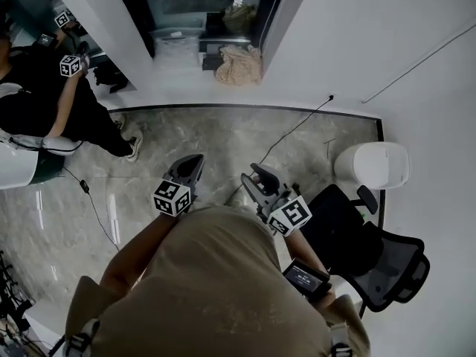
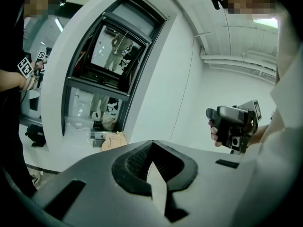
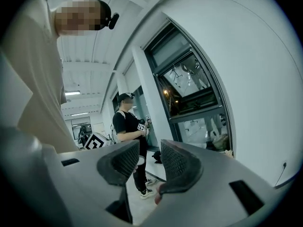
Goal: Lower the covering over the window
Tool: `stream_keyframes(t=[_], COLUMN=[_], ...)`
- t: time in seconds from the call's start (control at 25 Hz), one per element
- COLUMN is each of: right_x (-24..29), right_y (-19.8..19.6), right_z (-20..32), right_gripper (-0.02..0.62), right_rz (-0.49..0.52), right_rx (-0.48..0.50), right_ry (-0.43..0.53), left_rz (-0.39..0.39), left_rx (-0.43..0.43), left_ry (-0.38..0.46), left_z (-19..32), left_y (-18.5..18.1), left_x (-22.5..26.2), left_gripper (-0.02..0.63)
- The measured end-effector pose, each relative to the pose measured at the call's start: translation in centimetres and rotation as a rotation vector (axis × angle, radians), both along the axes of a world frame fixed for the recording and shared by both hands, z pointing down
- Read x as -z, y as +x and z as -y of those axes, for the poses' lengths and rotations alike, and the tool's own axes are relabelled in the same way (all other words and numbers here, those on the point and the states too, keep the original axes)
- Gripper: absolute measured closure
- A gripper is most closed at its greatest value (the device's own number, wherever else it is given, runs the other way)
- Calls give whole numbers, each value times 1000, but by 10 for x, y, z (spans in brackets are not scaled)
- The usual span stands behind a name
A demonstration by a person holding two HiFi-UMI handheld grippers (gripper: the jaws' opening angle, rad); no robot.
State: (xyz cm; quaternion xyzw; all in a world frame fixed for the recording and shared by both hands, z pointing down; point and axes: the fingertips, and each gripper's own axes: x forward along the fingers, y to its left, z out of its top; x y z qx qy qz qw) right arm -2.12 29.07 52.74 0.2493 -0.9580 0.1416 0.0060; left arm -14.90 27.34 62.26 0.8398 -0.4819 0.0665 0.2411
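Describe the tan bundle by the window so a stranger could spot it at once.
Find the dark-framed window in the white wall. At its foot, toward the right side in the head view, lies the tan bundle. It's crumpled and cloth-like, unlike the clear plastic container beside it.

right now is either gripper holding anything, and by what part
Nothing is held: left gripper shut and empty, right gripper open and empty.
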Motion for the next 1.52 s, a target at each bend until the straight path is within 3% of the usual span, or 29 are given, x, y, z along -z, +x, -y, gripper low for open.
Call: stream_keyframes(t=[0.28, 0.64, 1.32, 1.36, 1.44, 1.52], right_x=[-14, -29, -51, -53, -62, -68], right_y=[-52, -85, -57, -55, -49, -46], right_z=[-23, -31, -15, -14, -13, -13], right_gripper=[451, 453, 473, 479, 582, 586], right_rz=[-33, -92, -104, -116, -166, -192], right_rx=[15, 32, -27, -32, -39, -35], right_ry=[-10, -15, -63, -61, -50, -43], left_rz=[7, 17, 18, 20, 22, 24], left_rx=[-40, -99, -66, -62, -51, -40], left_ry=[15, 28, 6, 5, 4, 2], left_z=[-6, -3, -6, -6, -6, -6], left_y=[-29, -43, -30, -30, -29, -27], left_x=[5, 3, -5, -5, -6, -7], left_gripper=[592, 592, 592, 592, 592, 592])
